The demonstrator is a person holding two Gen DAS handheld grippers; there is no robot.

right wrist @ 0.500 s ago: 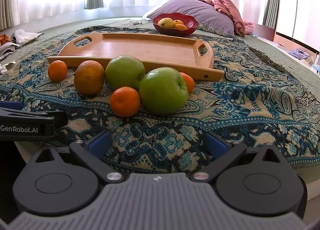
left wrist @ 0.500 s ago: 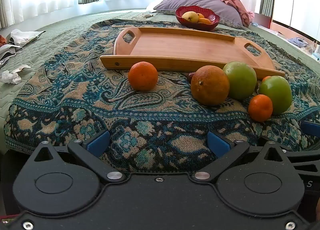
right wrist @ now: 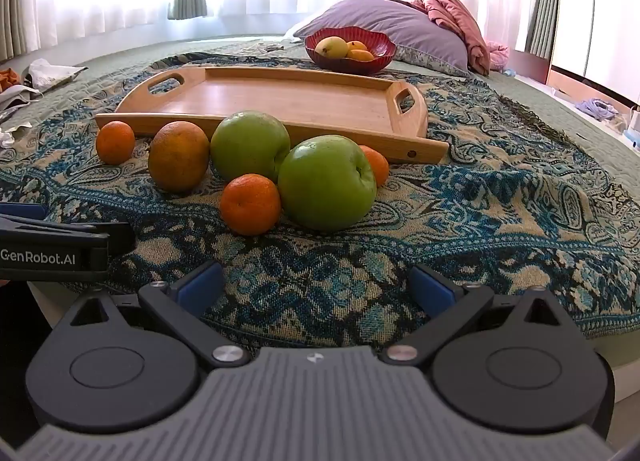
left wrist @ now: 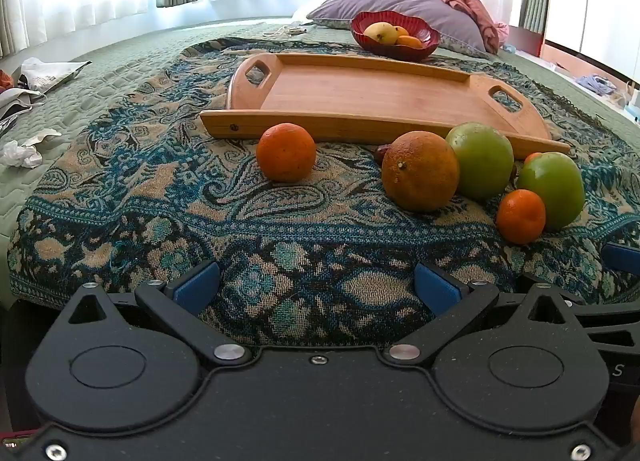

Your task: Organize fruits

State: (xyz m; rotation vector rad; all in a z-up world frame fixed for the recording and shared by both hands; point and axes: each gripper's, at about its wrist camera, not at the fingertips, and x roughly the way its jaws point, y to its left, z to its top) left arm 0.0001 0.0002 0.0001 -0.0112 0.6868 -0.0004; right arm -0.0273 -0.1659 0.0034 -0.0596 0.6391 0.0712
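Fruit lies loose on the blanket (right wrist: 500, 197) just short of the bare tray (right wrist: 288, 101); none is on it yet. Both my grippers stand wide and hold nothing, the left gripper (left wrist: 316, 287) facing the lone orange (left wrist: 286, 152), the right gripper (right wrist: 316, 287) facing the near apple (right wrist: 326, 183). I judge the apple the right's first pick: come in over the small orange (right wrist: 250, 204) touching it, straddle its widest part and close gently, since round fruit on soft cloth will likely roll.
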